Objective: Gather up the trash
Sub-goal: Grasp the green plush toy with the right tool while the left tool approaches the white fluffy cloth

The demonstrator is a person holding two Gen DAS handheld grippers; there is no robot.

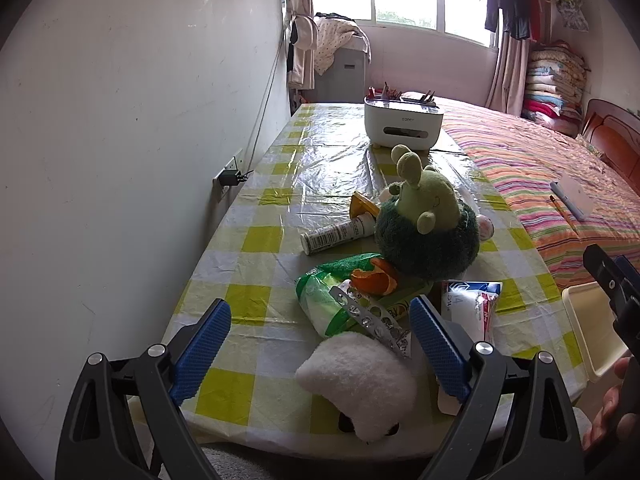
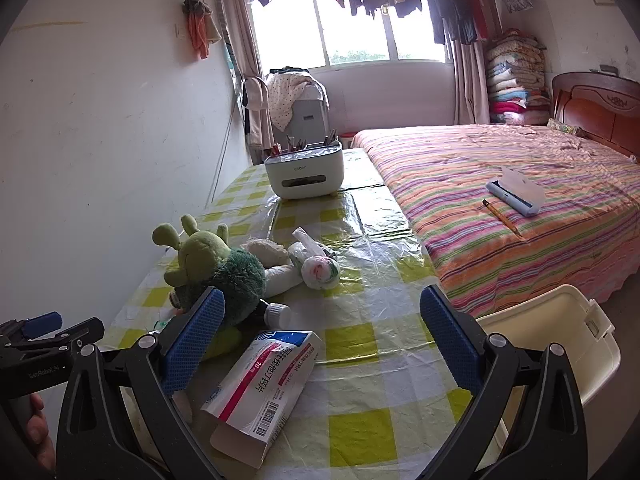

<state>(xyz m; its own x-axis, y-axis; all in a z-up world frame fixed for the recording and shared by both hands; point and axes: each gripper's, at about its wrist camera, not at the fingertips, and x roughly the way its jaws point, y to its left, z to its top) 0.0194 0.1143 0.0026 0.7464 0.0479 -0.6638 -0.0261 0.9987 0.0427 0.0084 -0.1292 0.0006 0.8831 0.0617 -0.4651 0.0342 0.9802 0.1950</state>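
Note:
Trash lies on the yellow-checked table [image 1: 256, 240]: a green plastic bag [image 1: 324, 300] with orange peel [image 1: 374, 278] on it, an empty blister pack [image 1: 372, 320], a white tube [image 1: 340, 234] and an opened medicine box [image 2: 264, 384]. A knotted white plastic bag [image 2: 318, 268] sits farther back. My left gripper [image 1: 320, 344] is open just above the table's near edge, with a white fluffy item [image 1: 356, 380] and the blister pack between its fingers. Over the medicine box my right gripper [image 2: 322, 340] is open and holds nothing. A cream bin [image 2: 552, 340] stands by the table's right side.
A green plush toy [image 1: 428, 224] lies in the middle of the trash. A white desk organizer [image 2: 306, 172] stands at the table's far end. The wall runs along the left, a striped bed [image 2: 520, 160] with a pencil case [image 2: 516, 190] along the right.

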